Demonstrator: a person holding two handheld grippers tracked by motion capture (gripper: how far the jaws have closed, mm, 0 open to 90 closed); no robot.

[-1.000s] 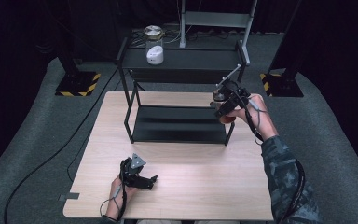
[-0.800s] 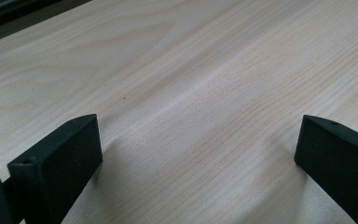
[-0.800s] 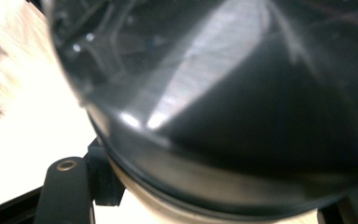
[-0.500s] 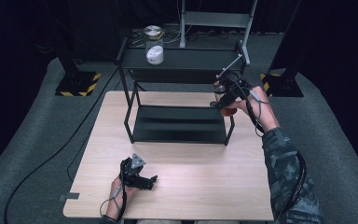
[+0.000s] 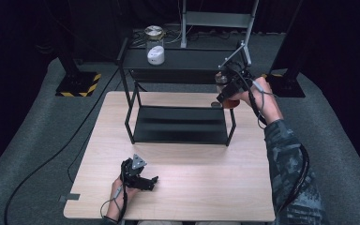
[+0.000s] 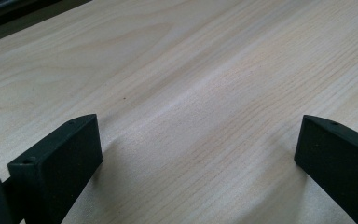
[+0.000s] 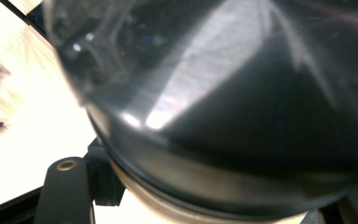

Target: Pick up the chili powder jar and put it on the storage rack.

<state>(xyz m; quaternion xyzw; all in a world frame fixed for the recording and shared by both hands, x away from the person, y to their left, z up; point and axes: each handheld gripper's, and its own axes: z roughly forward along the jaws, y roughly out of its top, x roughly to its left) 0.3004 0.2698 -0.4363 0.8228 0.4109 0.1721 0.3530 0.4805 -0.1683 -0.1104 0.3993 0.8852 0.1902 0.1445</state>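
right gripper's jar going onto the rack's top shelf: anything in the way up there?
Nothing visible near it. The right gripper holds its jar at the top shelf's right end; the other jar stands toward the left end.

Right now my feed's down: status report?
Left gripper open, resting on table. Right gripper shut on glass jar, raised beside black rack. Second jar on rack top.

no text, label, brand or number can be read anywhere. the only sign-like marking is the yellow-and-black hazard striping on the base plate of a dark stand on the floor, just left of the black shelf rack. a similar striped patch right of the rack is too hidden to make out.
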